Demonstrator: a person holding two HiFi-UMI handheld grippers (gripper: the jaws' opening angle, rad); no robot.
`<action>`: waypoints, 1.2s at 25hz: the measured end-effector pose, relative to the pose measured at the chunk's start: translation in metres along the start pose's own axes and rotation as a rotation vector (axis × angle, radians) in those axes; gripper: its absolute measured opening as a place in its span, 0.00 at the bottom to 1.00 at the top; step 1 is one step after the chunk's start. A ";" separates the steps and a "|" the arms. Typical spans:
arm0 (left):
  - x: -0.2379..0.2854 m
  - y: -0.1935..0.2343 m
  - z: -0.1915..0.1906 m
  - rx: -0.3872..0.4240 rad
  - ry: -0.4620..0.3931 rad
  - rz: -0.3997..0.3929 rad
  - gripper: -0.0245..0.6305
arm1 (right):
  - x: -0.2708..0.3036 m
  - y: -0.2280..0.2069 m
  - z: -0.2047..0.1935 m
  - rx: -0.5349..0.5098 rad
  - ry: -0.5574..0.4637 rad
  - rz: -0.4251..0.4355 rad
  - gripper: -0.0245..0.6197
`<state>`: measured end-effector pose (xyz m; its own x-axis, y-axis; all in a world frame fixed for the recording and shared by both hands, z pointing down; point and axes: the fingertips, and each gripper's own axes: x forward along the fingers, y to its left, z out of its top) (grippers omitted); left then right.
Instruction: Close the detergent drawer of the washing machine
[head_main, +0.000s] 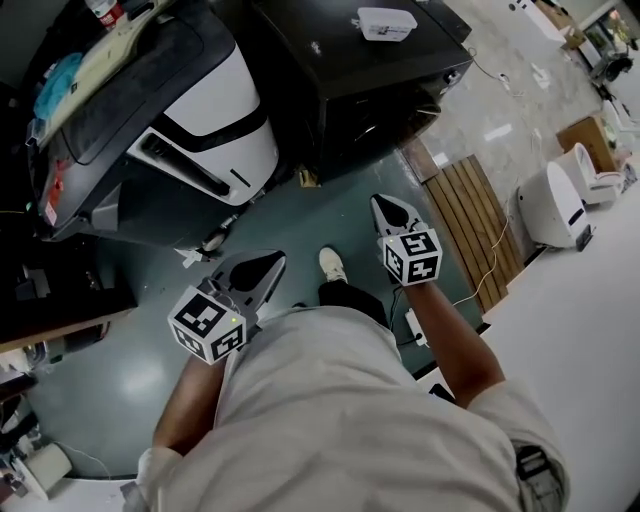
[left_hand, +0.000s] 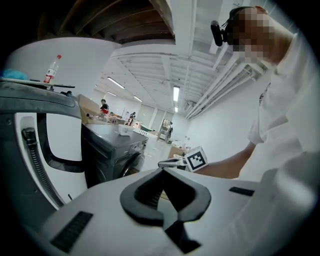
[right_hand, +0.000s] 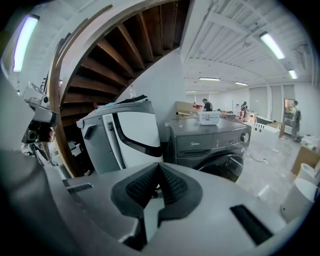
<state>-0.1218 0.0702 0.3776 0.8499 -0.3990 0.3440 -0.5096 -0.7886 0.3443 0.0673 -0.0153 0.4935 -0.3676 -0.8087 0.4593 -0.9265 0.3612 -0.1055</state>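
Observation:
The dark front-loading washing machine (head_main: 360, 80) stands ahead of me, with a white box (head_main: 386, 22) on its top. In the right gripper view the washing machine (right_hand: 215, 145) shows its front, and the detergent drawer (right_hand: 194, 145) at the upper left of the panel looks flush with it. My left gripper (head_main: 278, 258) hangs over the green floor, away from the machine, shut and empty. My right gripper (head_main: 380, 203) is also in the air short of the machine, shut with nothing between its jaws. Both pairs of jaw tips meet, at the left gripper (left_hand: 162, 171) and the right gripper (right_hand: 159, 166).
A white and black appliance (head_main: 200, 120) stands left of the washer, with a water bottle (left_hand: 51, 70) on its top. A slatted wooden board (head_main: 468, 220) and a white rounded device (head_main: 552, 205) lie to the right. My shoe (head_main: 332, 264) is on the green floor. People stand far back in the hall.

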 end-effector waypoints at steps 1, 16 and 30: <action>-0.005 -0.003 -0.004 -0.005 -0.001 -0.008 0.03 | -0.009 0.011 -0.002 0.000 0.001 0.007 0.05; -0.056 -0.038 -0.052 0.019 0.012 -0.068 0.03 | -0.123 0.141 -0.026 -0.116 -0.002 0.120 0.05; -0.089 -0.055 -0.066 0.028 -0.015 -0.043 0.03 | -0.149 0.177 -0.025 -0.171 -0.024 0.149 0.05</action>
<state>-0.1783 0.1801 0.3857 0.8730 -0.3715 0.3159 -0.4687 -0.8180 0.3334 -0.0400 0.1805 0.4284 -0.5034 -0.7506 0.4281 -0.8353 0.5495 -0.0188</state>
